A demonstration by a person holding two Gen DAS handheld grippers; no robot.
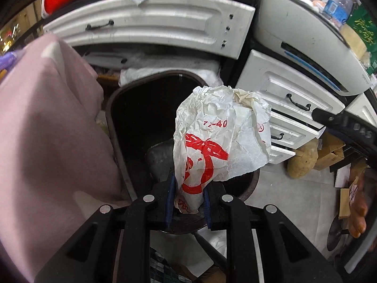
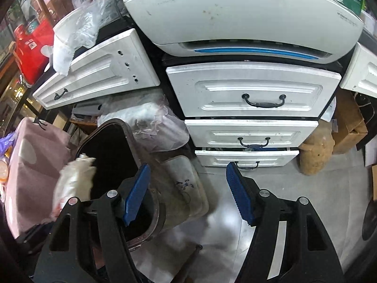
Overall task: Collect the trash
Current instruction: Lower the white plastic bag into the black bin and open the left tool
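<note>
My left gripper is shut on the lower end of a crumpled white paper wrapper with red print. The wrapper hangs over the open mouth of a dark trash bin, which has something grey at its bottom. In the right wrist view the same bin stands at lower left, and a blurred white shape over its near rim looks like that wrapper. My right gripper is open with nothing between its blue pads. It hovers over the floor just right of the bin.
A white chest of drawers with black handles stands behind the bin, with a white appliance on top. A pink cloth borders the bin's left side. A dirty square tub, a plastic bag, a brown sack and cardboard boxes crowd the grey floor.
</note>
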